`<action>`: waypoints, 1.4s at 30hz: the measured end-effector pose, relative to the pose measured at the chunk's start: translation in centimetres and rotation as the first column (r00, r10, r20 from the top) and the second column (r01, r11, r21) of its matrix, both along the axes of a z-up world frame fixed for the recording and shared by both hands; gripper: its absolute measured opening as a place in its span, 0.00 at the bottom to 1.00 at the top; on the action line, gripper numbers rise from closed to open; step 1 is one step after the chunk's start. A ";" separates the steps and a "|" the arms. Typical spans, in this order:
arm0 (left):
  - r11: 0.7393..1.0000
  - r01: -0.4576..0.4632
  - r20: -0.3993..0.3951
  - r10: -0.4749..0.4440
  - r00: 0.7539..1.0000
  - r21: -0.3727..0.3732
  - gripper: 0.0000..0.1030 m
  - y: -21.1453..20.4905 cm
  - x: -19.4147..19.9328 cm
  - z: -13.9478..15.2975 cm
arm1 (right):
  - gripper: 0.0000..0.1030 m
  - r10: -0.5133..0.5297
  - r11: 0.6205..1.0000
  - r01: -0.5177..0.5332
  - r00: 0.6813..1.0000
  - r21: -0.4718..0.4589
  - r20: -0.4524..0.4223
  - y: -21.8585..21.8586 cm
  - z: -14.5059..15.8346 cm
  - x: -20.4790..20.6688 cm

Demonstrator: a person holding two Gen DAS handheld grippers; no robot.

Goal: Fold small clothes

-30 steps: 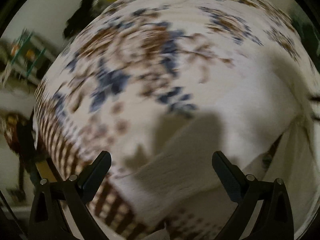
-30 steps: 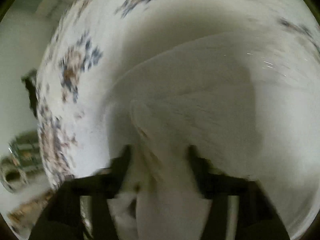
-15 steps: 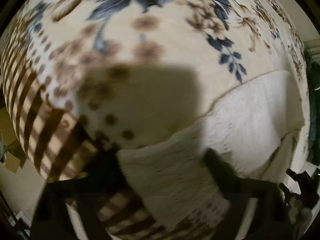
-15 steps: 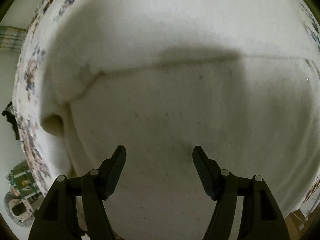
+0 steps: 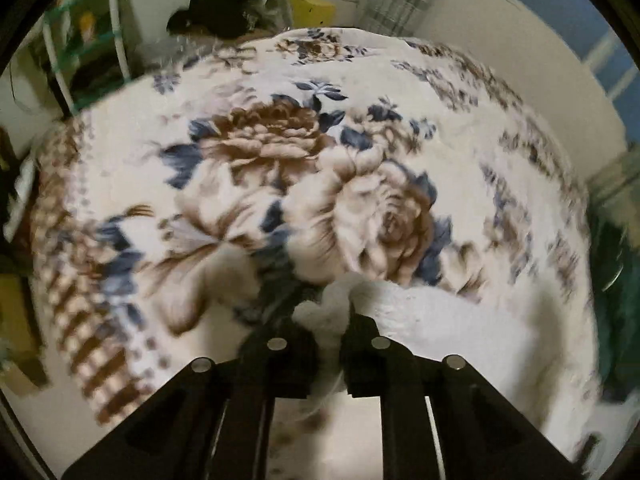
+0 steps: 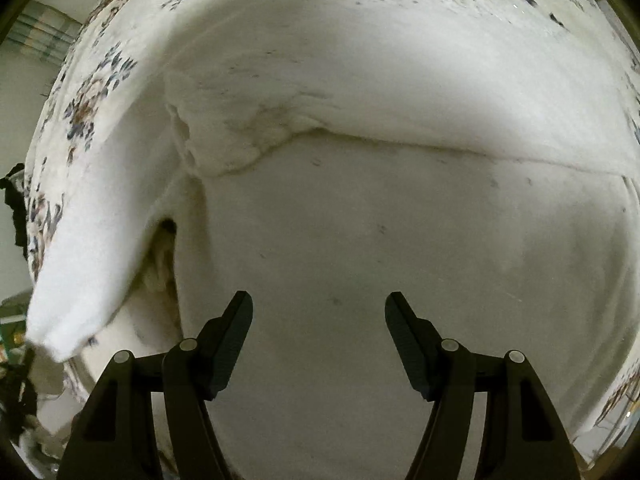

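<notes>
1. Left wrist view: our left gripper [image 5: 335, 320] has its jaws closing on a bunched tuft of the white garment [image 5: 440, 320], and the cloth sits pinched between the two black fingers [image 5: 360, 336].
2. The garment trails off to the right of that grip, lying on the floral blanket [image 5: 320, 184] that covers the bed.
3. Right wrist view: our right gripper [image 6: 319, 320] hangs over the garment [image 6: 400, 240] with its jaws well apart and nothing between them, pointing down at the broad flat panel.
4. We judge the step in hand to be taking hold of a corner or sleeve end in order to carry it over for a fold.
5. The next move seems to call for lifting the pinched end and drawing it across the flat panel, while the right gripper pins or takes an opposite edge so the body does not drag.
6. The garment looks soft and fleecy, thick enough to hold a rounded ridge along its far fold; a sleeve-like tube [image 6: 92, 248] runs down the left side of the right view, with a dark opening beside it.
7. The blanket is plush, printed with brown and blue flowers and a checked border at the left.
</notes>
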State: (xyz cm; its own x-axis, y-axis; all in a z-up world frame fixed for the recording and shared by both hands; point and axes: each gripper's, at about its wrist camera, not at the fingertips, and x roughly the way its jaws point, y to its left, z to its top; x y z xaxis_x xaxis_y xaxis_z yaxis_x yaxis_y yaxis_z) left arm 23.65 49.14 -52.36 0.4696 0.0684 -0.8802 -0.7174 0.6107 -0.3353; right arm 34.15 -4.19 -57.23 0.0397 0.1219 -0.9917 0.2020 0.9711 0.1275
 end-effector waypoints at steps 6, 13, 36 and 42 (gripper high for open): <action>0.981 -0.137 -0.014 0.136 0.991 -0.140 0.57 -0.4 -2.8 -2.0 | 0.70 -0.057 0.998 0.057 0.998 0.014 -0.010 2.5 -0.6 1.3; 0.891 -0.259 0.031 0.291 0.956 -0.373 0.64 -1.6 -5.6 -7.6 | 0.74 -0.085 0.990 0.087 0.996 -0.109 0.024 0.2 0.0 1.6; 0.938 0.276 0.230 -0.321 0.919 0.209 0.07 -21.8 15.9 14.3 | 0.80 -0.264 0.964 0.265 0.956 0.010 0.124 -20.4 4.2 6.0; 0.808 0.572 0.239 -0.588 0.773 0.140 0.07 -42.5 21.9 14.0 | 0.80 -0.335 0.942 0.333 0.933 0.039 0.129 -31.4 5.9 5.6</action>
